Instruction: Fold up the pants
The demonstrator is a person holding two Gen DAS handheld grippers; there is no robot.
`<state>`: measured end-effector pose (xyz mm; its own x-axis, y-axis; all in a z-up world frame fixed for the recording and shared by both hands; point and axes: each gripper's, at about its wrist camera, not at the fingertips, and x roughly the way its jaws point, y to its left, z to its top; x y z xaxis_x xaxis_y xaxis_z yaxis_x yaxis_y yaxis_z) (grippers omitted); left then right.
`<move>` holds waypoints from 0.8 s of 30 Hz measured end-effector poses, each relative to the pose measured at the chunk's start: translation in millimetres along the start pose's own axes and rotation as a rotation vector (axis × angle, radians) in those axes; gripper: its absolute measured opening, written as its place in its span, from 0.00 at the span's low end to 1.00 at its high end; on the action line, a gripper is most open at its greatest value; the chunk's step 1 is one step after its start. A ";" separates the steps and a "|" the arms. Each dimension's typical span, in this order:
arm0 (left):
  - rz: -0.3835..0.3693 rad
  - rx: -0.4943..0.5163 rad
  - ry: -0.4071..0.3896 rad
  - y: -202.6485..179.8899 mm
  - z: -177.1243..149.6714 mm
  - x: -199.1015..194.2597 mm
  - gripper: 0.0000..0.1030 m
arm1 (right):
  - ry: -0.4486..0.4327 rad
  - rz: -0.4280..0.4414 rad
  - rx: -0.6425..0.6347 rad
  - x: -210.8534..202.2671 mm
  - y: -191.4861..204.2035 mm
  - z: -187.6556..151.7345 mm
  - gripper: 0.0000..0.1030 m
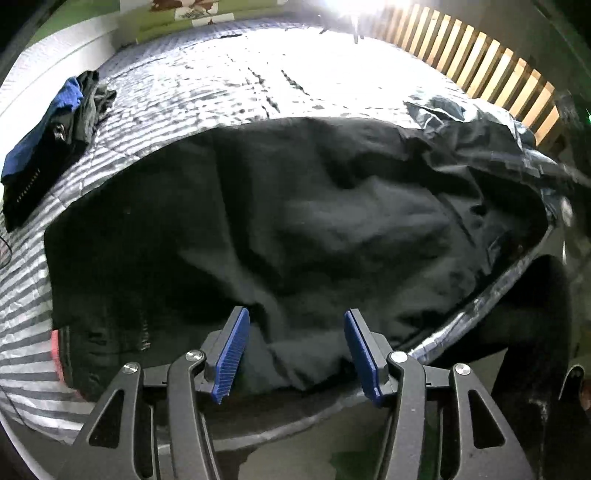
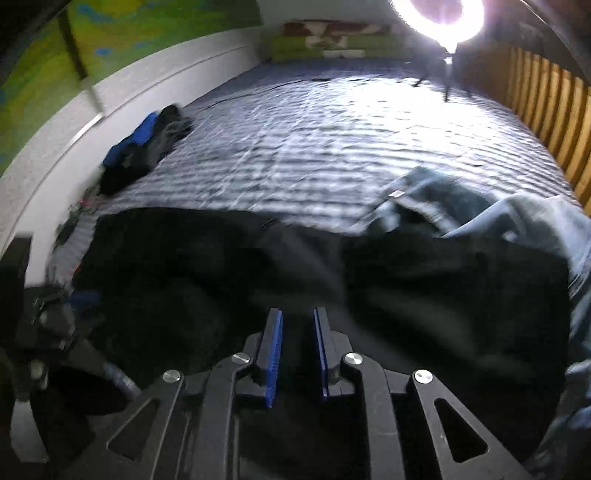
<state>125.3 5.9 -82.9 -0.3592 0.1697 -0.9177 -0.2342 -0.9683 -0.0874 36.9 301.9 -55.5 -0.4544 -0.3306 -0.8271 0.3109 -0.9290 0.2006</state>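
Pants (image 1: 280,229) lie under both down-tilted tools: left tool (image 1: 295,321) wide, right tool (image 2: 298,321) narrowly parted, both empty.

a striped bed cover (image 1: 207,92) carries everything. black pants (image 1: 258,229) lie spread near. a dark clothes pile (image 1: 48,147) sits far left.

This is a bedroom in a home. A wide bed with a grey-striped quilted cover (image 2: 314,147) fills the view, edged by a wooden slatted rail (image 1: 480,59) and a white wall panel (image 2: 74,125) beneath a bright green painted wall (image 2: 129,33), with patterned cushions (image 2: 332,40) at the far end.
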 end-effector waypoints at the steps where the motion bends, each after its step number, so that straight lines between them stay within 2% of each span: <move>1: 0.002 0.002 0.021 -0.8 -0.6 9.1 0.56 | 0.025 0.016 -0.008 9.2 5.9 -6.1 0.16; 2: 0.013 0.010 0.043 -4.1 -6.2 17.0 0.55 | 0.078 0.030 -0.019 21.8 9.4 -14.5 0.16; 3: 0.024 0.031 0.032 -5.8 -11.2 21.3 0.56 | 0.117 0.026 -0.025 32.3 8.4 -19.2 0.16; 5: 0.033 0.046 0.020 -8.4 -13.8 17.4 0.56 | 0.169 -0.015 -0.035 40.1 -6.6 -32.4 0.15; 8: 0.036 0.022 0.002 -12.7 -9.5 1.9 0.54 | 0.145 -0.049 0.093 10.0 -60.2 -42.7 0.16; 10: 0.015 0.050 -0.037 -28.9 -2.0 -6.8 0.54 | 0.098 -0.061 0.210 -21.8 -98.8 -50.2 0.16; 12: -0.028 0.096 -0.064 -52.9 7.7 -11.6 0.55 | 0.031 -0.104 0.292 -52.9 -128.3 -59.0 0.16; 15: -0.087 0.198 -0.077 -104.2 27.8 -0.7 0.56 | -0.017 -0.126 0.401 -77.5 -160.3 -74.2 0.20; 18: -0.126 0.306 -0.065 -158.2 39.7 14.1 0.56 | -0.006 -0.091 0.468 -81.6 -171.3 -91.8 0.21; 20: -0.148 0.390 -0.056 -187.6 45.5 27.9 0.56 | 0.003 -0.103 0.477 -81.3 -173.7 -102.3 0.30; 23: -0.158 0.402 0.022 -218.7 44.0 57.0 0.57 | 0.004 -0.114 0.509 -78.5 -182.6 -109.6 0.35; 24: -0.143 0.395 0.010 -221.4 39.5 61.1 0.58 | 0.001 -0.110 0.525 -75.9 -186.1 -110.2 0.37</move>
<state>119.6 237.9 -104.3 -0.2897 0.2936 -0.9110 -0.6104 -0.7898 -0.0605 105.5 518.2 -87.9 -0.4595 -0.2267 -0.8588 -0.1985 -0.9162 0.3480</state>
